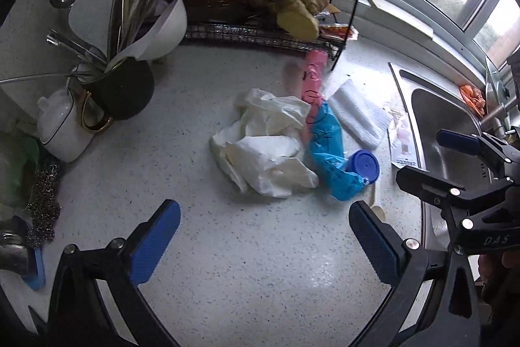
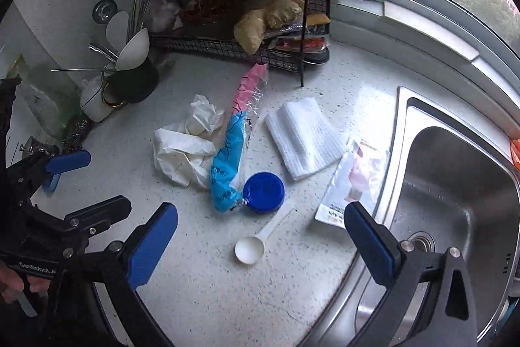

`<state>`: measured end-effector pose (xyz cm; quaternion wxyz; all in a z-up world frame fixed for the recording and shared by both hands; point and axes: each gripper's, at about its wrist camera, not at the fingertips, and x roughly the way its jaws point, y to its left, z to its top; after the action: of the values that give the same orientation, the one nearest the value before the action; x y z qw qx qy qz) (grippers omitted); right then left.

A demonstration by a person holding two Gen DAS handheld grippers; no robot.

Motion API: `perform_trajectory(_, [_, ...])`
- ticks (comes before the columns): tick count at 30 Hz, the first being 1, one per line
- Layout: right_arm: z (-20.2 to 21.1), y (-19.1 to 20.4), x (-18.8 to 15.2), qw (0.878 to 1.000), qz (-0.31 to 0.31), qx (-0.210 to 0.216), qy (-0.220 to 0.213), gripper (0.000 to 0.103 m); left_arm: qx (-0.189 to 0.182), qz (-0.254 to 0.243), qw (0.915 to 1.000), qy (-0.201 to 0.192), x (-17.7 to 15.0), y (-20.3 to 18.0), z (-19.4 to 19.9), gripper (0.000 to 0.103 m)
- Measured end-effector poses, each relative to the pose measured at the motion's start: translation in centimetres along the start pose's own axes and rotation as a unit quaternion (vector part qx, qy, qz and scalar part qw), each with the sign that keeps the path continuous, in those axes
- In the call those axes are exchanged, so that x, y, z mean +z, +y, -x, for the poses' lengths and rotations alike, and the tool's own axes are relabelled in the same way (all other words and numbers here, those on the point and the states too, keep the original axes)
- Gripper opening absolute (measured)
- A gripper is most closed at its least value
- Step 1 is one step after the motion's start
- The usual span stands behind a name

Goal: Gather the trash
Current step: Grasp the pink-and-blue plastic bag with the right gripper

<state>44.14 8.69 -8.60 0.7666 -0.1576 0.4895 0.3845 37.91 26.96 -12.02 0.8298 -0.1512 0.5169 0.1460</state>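
- Your left hand-held gripper (image 1: 265, 236) hangs over bare speckled tabletop (image 1: 227, 265), its blue pads spread wide and holding nothing.
- Your right hand-held gripper (image 2: 260, 241) is likewise spread and empty, straddling the tabletop edge beside the steel sink (image 2: 455, 191); in the left wrist view it (image 1: 432, 158) appears at 3 o'clock over the sink (image 1: 432, 126).
- The trash lies in a loose heap at the middle of the tabletop, at 12 o'clock from both grippers.
- Crumpled white paper (image 2: 185, 148) forms the heap's 9 o'clock side; it touches the pink-and-blue plastic wrapper (image 2: 232, 148), which runs lengthwise toward the wire rack (image 2: 227, 44).
- A blue round lid (image 2: 264, 192) rests against the wrapper's near end, at 6 o'clock of the heap.
- A white plastic scoop (image 2: 250, 249) lies just below the lid, bowl nearest you.
- A folded white cloth (image 2: 305, 139) lies at 3 o'clock of the wrapper, apart from it.
- A flat printed sachet (image 2: 351, 184) lies between the cloth and the sink rim, overlapping that rim.
- A dark utensil cup (image 1: 126, 90) stands at 10 o'clock, well apart from the heap.
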Motion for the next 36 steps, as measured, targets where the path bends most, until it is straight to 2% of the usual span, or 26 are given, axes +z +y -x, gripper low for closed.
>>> perform_trajectory(8, [-5.9, 2.2, 3.4, 0.998, 0.034, 0.003, 0.052, 0.101, 0.006, 0.023, 0.9994, 0.024, 1.1, 2.9, -3.2, 0.103])
perform_trajectory(13, [-8.4, 2.9, 3.9, 0.996, 0.044, -0.004, 0.076, 0.086, 0.007, 0.027, 0.9989, 0.039, 1.2, 3.6, -4.9, 0.103])
perform_trajectory(16, [-9.5, 3.3, 3.6, 0.995, 0.046, 0.003, 0.088, 0.075, 0.012, 0.022, 0.9987, 0.044, 0.9, 3.7, -5.4, 0.103])
perform_trajectory(20, [-10.5, 4.4, 3.0, 0.992, 0.07, -0.001, 0.106, 0.04, 0.004, 0.027, 0.9985, 0.047, 0.5, 3.8, -5.7, 0.103])
perform_trajectory(26, [-9.1, 4.4, 2.6, 0.994, 0.061, 0.003, 0.094, 0.016, -0.004, 0.011, 0.9989, 0.044, 0.6, 3.0, -5.2, 0.103])
perform_trajectory(33, [-5.1, 2.3, 1.8, 0.997, 0.021, 0.029, 0.063, 0.01, -0.035, 0.005, 0.999, 0.027, 1.6, 2.3, -3.7, 0.103])
perform_trajectory(36, [-3.0, 0.7, 1.5, 0.999, 0.008, 0.023, 0.045, 0.01, -0.044, -0.006, 0.9985, 0.031, 2.1, 1.8, -3.9, 0.103])
